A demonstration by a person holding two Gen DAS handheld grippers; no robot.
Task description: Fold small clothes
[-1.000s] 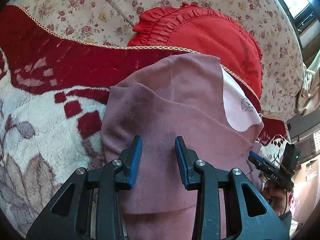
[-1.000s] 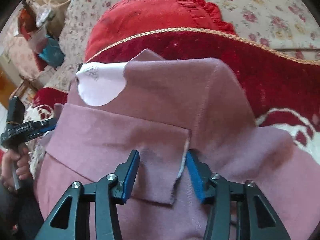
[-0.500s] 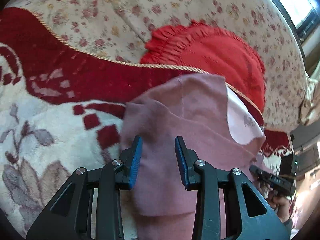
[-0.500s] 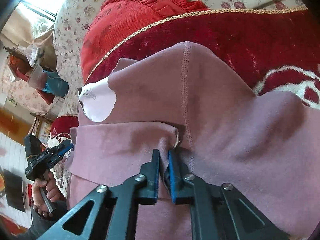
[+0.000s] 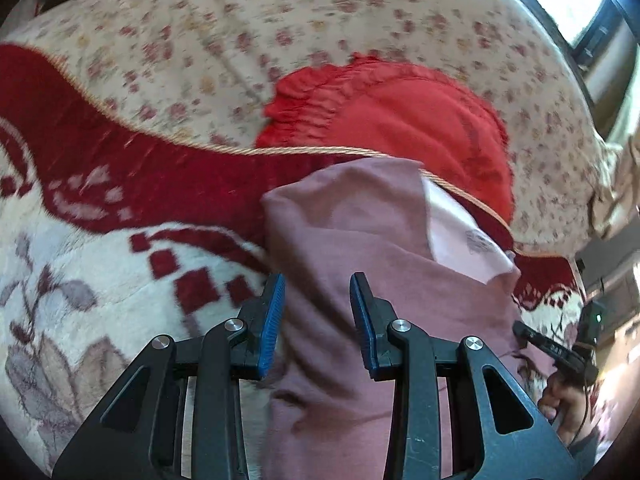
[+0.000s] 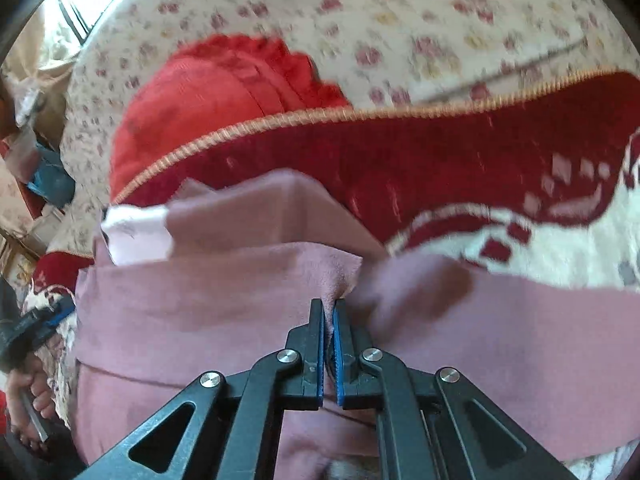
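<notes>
Right gripper (image 6: 328, 308) pinched tight on fold of mauve fleece garment (image 6: 208, 300) | left gripper (image 5: 316, 312) jaws parted, straddling garment's edge (no squeeze) | garment spread on red-and-cream plush blanket (image 5: 100, 272), beside red frilled cushion (image 5: 416, 120)

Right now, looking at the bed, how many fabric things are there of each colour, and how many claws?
Mauve garment: 1
Bright red frilled cushion: 1
Dark red and white blanket: 1
Cream floral cover: 1
Claws: 2, the left claw standing open around the garment, the right claw shut on its edge
Total: 6
</notes>
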